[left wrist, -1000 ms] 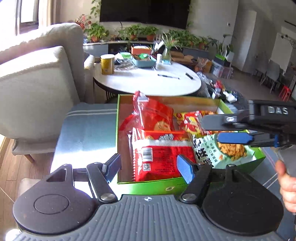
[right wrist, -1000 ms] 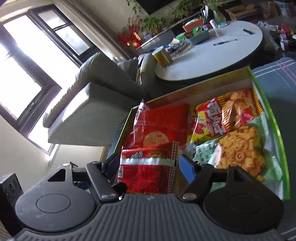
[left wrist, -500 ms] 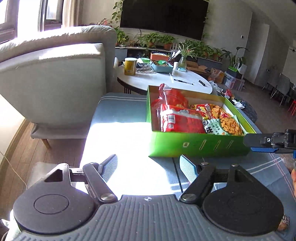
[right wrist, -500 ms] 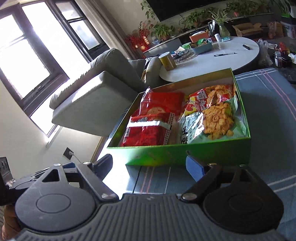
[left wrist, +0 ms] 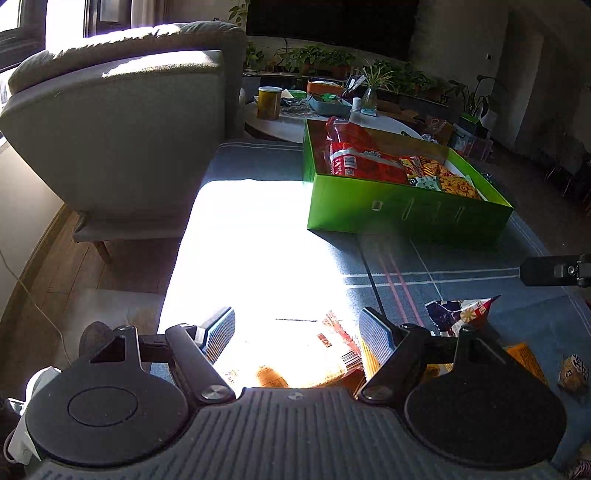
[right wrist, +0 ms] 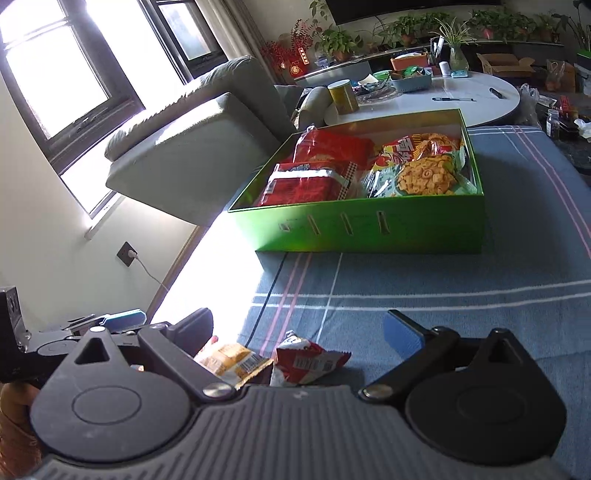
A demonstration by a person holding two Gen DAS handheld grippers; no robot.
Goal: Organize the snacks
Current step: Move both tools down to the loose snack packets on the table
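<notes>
Green box [right wrist: 369, 229] — stands on the blue striped cloth [right wrist: 443, 288] of the worktop, toward its far side, its long wall with four slots facing the claws. Inside it: two red packets [right wrist: 306, 184] on the window side, one leaning upright behind the other; an orange-and-red packet [right wrist: 417, 147] at the far corner; a green-edged packet of golden crackers [right wrist: 424, 179] in front of that.

Loose snacks — lying on the cloth near the claws, well apart from the box. A yellow packet [right wrist: 232, 362] and a small red packet [right wrist: 306, 360] lie side by side, just touching or nearly so. In the left wrist view a packet sits in the bright sun patch [left wrist: 325, 354], washed out and hard to read, with a dark blue and red packet [left wrist: 458, 314] beside it and a small wrapped piece [left wrist: 574, 371] further off.

Left claw [left wrist: 299, 328] — released, pads apart, hanging above the sunlit packet and gripping nothing.

Right claw [right wrist: 299, 326] — released, spread wide over the yellow and red packets, pads clear of both.

Surroundings — a grey armchair [right wrist: 195, 147] beside the worktop, a white round table [right wrist: 443, 99] behind the box carrying a yellow tin [right wrist: 343, 98], and potted plants [right wrist: 406, 26] along the far wall.
</notes>
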